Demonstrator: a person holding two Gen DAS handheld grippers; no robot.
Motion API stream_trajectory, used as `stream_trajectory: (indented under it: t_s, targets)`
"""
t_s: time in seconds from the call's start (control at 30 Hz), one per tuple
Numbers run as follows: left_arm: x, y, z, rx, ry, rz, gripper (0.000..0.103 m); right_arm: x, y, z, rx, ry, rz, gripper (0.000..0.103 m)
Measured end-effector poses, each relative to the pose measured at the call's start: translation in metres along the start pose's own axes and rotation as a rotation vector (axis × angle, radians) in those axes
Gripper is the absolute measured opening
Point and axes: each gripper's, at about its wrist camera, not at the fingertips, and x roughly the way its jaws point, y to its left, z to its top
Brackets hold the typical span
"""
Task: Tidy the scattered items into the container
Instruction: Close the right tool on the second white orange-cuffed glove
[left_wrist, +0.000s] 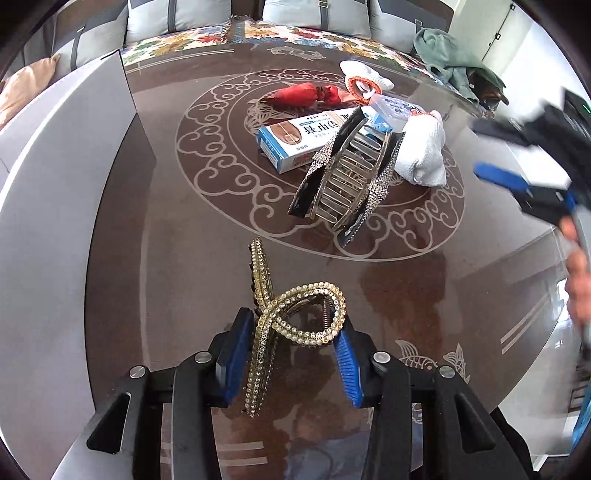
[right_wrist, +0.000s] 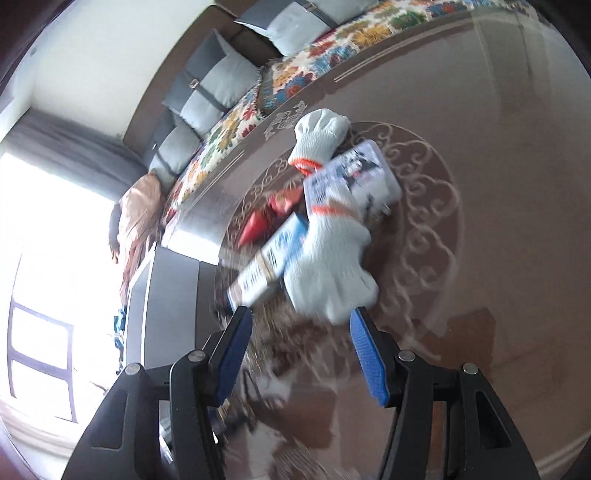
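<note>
While the left gripper (left_wrist: 295, 350) clamped the pearl hair clip (left_wrist: 291, 321) just short of the black claw clip (left_wrist: 347, 177), its curved loops risked slipping; the right gripper (right_wrist: 301, 354) stood empty, spread.

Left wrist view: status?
Left gripper shut on pearl hair clip. Right gripper open, empty, near white glove. No container in view.
</note>
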Motion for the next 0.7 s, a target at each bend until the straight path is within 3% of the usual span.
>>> stream_trajectory:
  t_s: [0.2, 0.33, 0.37, 0.4, 0.7]
  targets:
    - [0.001, 0.006, 0.000, -0.017, 0.003, -0.012, 0.043, 0.047, 0.002, 0.030, 0.063, 0.032, -0.133, 0.056]
    - [0.002, 0.008, 0.000, -0.023, 0.009, -0.016, 0.043, 0.068, 0.008, 0.035, -0.038, 0.071, -0.231, 0.054]
    - [0.002, 0.009, 0.000, -0.024, 0.010, -0.017, 0.043, 0.070, 0.009, 0.035, -0.060, 0.075, -0.245, 0.040]
    - [0.002, 0.008, 0.000, -0.023, 0.010, -0.018, 0.043, 0.072, 0.011, 0.035, -0.081, 0.079, -0.259, 0.033]
    - [0.002, 0.008, -0.003, -0.037, 0.006, -0.024, 0.043, 0.033, 0.010, 0.007, -0.176, 0.031, -0.223, 0.029]
